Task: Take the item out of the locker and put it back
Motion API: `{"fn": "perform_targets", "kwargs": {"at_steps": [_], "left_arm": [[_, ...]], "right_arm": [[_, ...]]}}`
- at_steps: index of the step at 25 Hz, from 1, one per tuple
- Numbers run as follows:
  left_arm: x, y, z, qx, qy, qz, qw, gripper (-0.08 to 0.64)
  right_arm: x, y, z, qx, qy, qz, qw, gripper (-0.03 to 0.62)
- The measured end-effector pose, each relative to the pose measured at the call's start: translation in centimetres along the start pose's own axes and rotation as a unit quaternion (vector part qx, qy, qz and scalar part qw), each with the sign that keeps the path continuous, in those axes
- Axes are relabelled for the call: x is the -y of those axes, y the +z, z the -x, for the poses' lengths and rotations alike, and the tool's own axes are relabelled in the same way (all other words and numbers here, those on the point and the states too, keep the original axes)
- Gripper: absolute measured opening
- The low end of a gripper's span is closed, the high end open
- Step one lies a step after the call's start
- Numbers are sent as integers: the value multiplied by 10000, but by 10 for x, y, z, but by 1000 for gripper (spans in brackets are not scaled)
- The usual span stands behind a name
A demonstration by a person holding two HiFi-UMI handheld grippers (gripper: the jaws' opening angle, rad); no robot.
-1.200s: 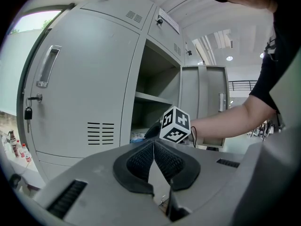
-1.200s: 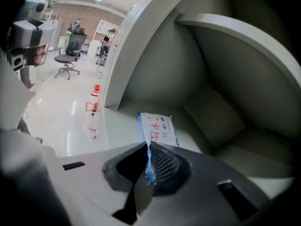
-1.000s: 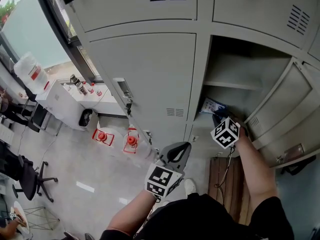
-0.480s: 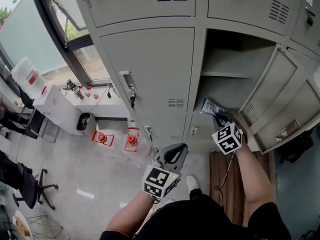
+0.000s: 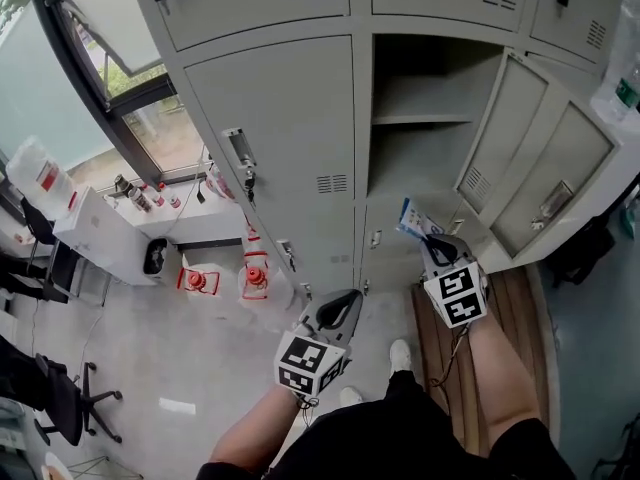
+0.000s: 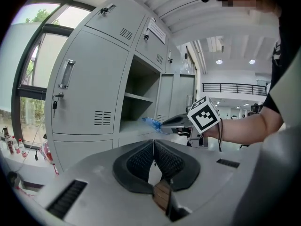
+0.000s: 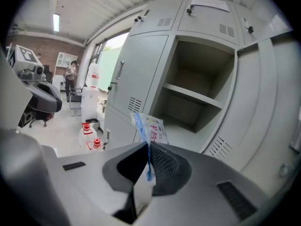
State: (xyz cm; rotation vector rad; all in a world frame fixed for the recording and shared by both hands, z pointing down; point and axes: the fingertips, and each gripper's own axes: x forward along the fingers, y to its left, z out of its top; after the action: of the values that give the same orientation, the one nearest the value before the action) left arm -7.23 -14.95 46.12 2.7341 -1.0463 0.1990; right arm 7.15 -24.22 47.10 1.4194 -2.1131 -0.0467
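Note:
My right gripper (image 5: 430, 240) is shut on a thin blue and white packet (image 5: 414, 220), which it holds in the air just in front of the open locker (image 5: 420, 118). In the right gripper view the packet (image 7: 149, 131) sticks up from between the closed jaws, with the locker's shelf (image 7: 193, 96) bare behind it. The locker's door (image 5: 505, 143) is swung open to the right. My left gripper (image 5: 340, 310) hangs lower, in front of the closed lockers, its jaws shut with nothing between them. The left gripper view shows the right gripper (image 6: 171, 123) and the packet (image 6: 151, 124) from the side.
A closed locker door with a handle and key (image 5: 238, 163) stands left of the open one. On the floor lower left are water jugs with red caps (image 5: 255, 276) and a white cabinet (image 5: 100, 223). A wooden board (image 5: 450, 328) lies under the open locker. An office chair (image 5: 60, 398) stands far left.
My right gripper has drawn back out of the locker with the packet, which now hangs outside the opening. The head view has shifted, so more of the lockers shows. The left gripper has barely moved.

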Motion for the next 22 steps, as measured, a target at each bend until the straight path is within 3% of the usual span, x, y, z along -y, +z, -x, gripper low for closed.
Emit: {"fn": "perform_targets", "kwargs": {"at_steps": [6,12,22], "left_arm": [[27,-13,3,-118,-172,94,9997,17],[56,-23,-8,-188,-205,153,9995,17],[131,-36,-27,-243,41,410,9989,17]], "right_arm": [[-10,-18,49,271,8,-737,9969,71],[-18,-44,93,562,305,-1750,9825,71],[-14,-102,153,488,831,-2095,9730,71]]}}
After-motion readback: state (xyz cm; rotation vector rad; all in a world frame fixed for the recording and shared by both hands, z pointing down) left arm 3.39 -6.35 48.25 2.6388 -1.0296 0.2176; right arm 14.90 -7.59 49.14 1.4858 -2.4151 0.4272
